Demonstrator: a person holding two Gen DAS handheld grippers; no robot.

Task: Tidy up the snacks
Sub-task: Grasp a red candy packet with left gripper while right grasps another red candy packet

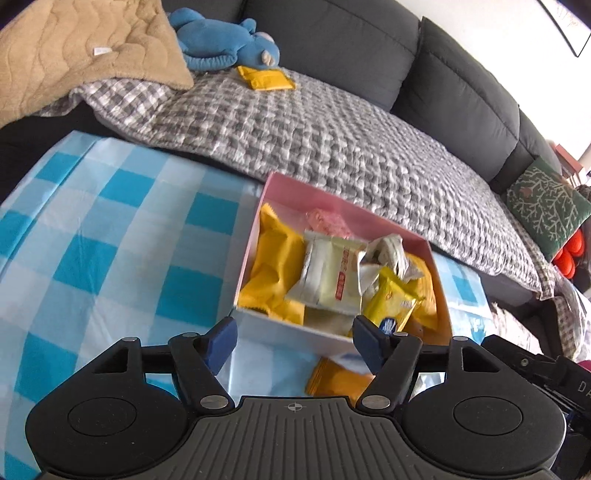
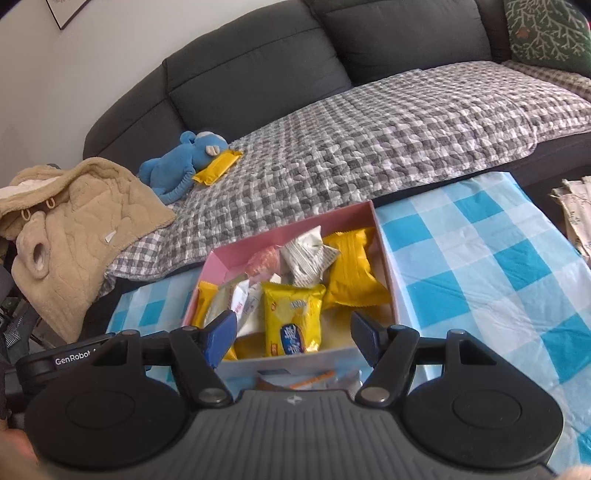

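Looking down both wrist cameras, I note this:

Left gripper (image 1: 294,345): I see its blue-padded fingers (image 1: 221,341) spread apart, with nothing between them. It hangs over the near wall of the box.

Right gripper (image 2: 293,341): spread the same way, empty, also just short of the box's near wall. Part of the other gripper's black body shows at the left edge of my right view.

Box (image 1: 295,334): pink inside, white outside, open-topped, standing on the table near its sofa-side edge.

Snacks in box: a large yellow pack (image 1: 271,266) lies along the left side in my left view; a white pack (image 1: 330,275) rests on top in the middle; a yellow pack with a blue logo (image 2: 293,319) lies toward the near wall; a pink pack (image 1: 327,221) sits by the far wall; a crumpled white and grey wrapper (image 2: 308,254) sticks up beside it.

Snack outside box: an orange pack (image 1: 338,380) lies on the cloth just in front of the box's near wall, below my left gripper.

Stray snack: a yellow pack (image 1: 266,77) lies on the sofa, touching the blue plush toy (image 1: 225,40), well apart from the box.

Table (image 1: 103,236): covered with a blue and white checked cloth.

Sofa (image 2: 258,74): dark grey, seat spread with a grey checked blanket (image 2: 369,133); a tan fleece garment (image 2: 74,221) is heaped at one end and a green patterned cushion (image 2: 546,33) sits at the other.
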